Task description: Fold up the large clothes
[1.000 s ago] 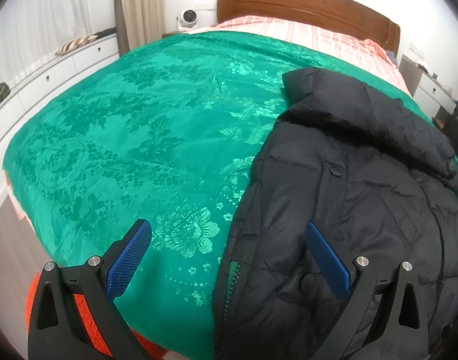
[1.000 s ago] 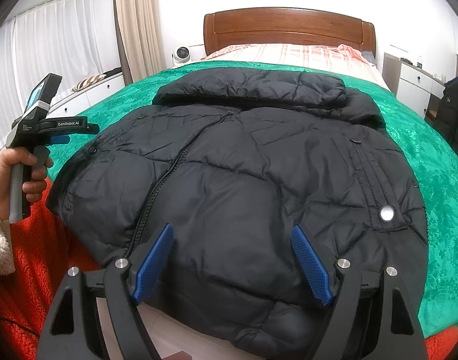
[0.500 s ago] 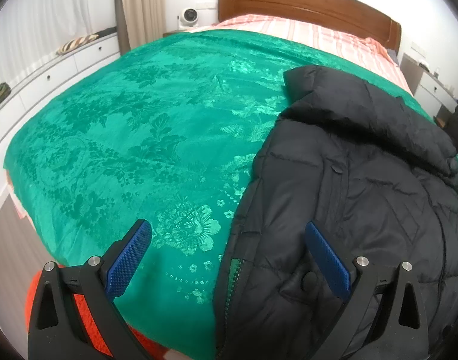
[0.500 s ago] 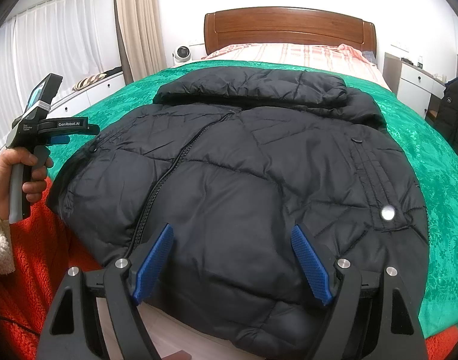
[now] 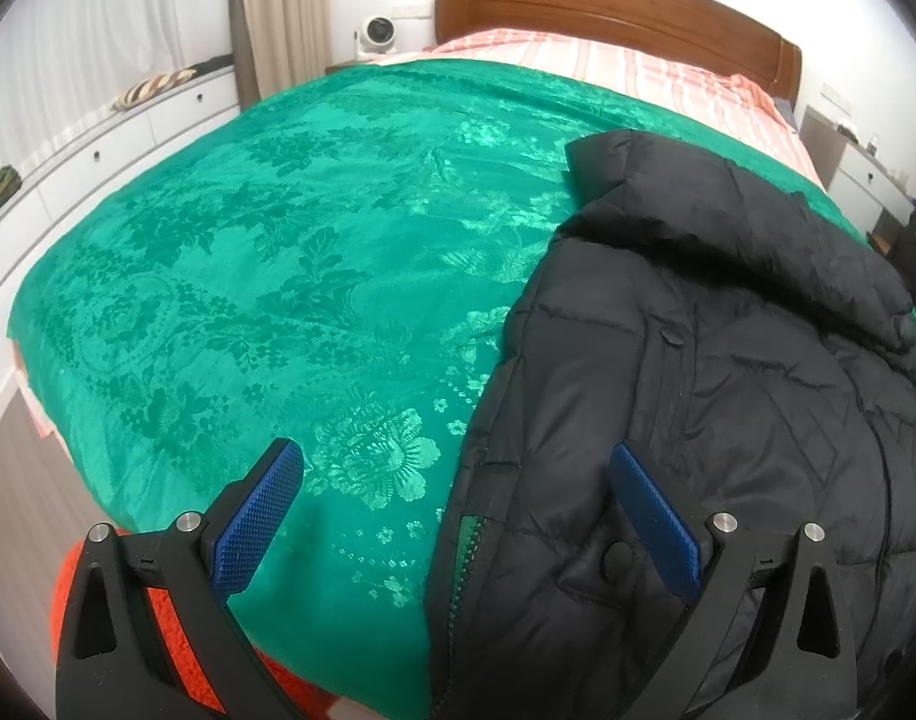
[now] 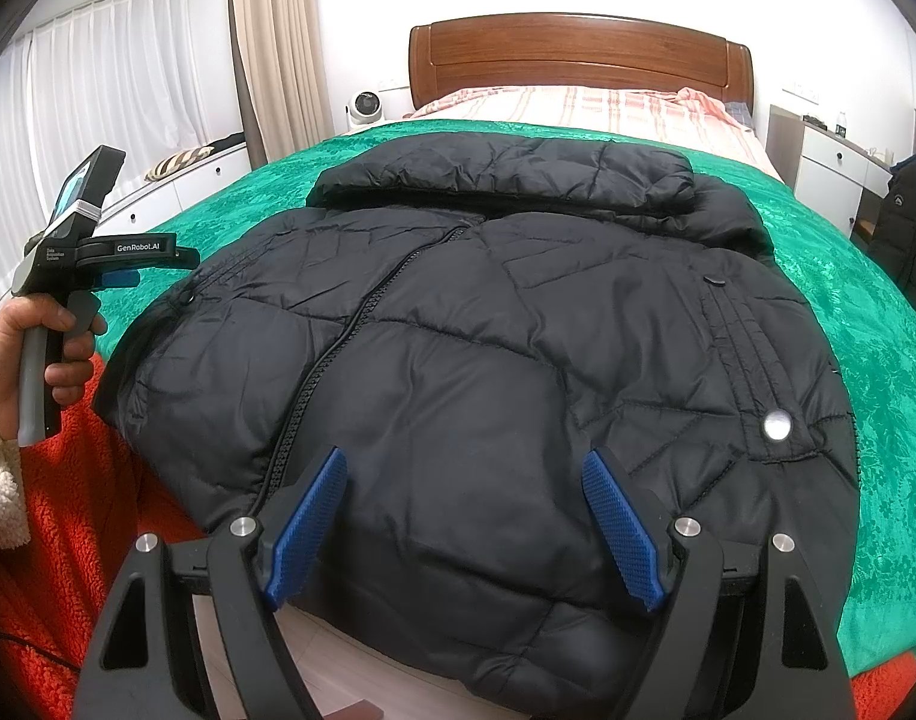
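A black puffer jacket [image 6: 487,330] lies on the green bedspread [image 6: 877,330], front up, zipper running down its left half, hood folded at the far end. In the left wrist view the jacket [image 5: 727,390] fills the right side. My left gripper [image 5: 458,510] is open and empty, held above the jacket's near left edge and the bedspread [image 5: 278,270]. It also shows in the right wrist view [image 6: 122,267], held in a hand. My right gripper [image 6: 463,522] is open and empty above the jacket's near hem.
A wooden headboard [image 6: 577,48] and striped pink sheet [image 6: 577,108] are at the far end. White drawers [image 5: 98,144] run along the left wall. A nightstand [image 6: 829,162] and a dark hanging coat [image 6: 907,240] stand right. An orange fleece [image 6: 86,510] hangs below the bed's near edge.
The left wrist view has shifted very slightly; the grippers stay open and the jacket has not moved.
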`<move>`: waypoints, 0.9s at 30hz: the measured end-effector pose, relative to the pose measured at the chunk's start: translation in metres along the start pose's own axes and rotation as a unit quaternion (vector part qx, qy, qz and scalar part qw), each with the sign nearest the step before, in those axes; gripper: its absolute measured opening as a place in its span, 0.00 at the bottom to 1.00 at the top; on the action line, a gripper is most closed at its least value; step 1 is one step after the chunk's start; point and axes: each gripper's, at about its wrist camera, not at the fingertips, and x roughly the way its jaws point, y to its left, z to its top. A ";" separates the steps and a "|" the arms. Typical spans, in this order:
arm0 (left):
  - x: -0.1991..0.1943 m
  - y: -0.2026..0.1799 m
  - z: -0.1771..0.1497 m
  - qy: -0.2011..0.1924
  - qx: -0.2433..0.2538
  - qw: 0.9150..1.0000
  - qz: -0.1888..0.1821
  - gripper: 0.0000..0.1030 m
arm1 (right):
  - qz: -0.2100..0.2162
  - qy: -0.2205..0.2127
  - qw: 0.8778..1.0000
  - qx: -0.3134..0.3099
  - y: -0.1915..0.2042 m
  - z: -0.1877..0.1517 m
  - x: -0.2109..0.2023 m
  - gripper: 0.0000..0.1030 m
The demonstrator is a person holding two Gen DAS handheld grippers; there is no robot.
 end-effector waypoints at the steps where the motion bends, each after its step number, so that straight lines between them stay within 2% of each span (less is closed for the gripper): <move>1: 0.000 0.000 0.000 0.000 0.000 1.000 0.000 0.99 | 0.000 0.000 1.000 0.000 0.000 0.000 0.000 0.78; 18: -0.001 0.001 -0.001 0.003 0.007 1.000 0.001 0.99 | -0.003 -0.002 1.000 0.000 0.000 0.000 0.000 0.78; 24: 0.001 0.008 -0.002 0.017 0.000 1.000 0.002 0.99 | -0.063 -0.004 0.998 0.023 -0.017 -0.001 -0.004 0.78; 27: 0.000 0.012 -0.004 0.017 -0.001 1.000 0.001 0.99 | -0.066 0.000 0.997 0.043 -0.026 -0.002 -0.005 0.78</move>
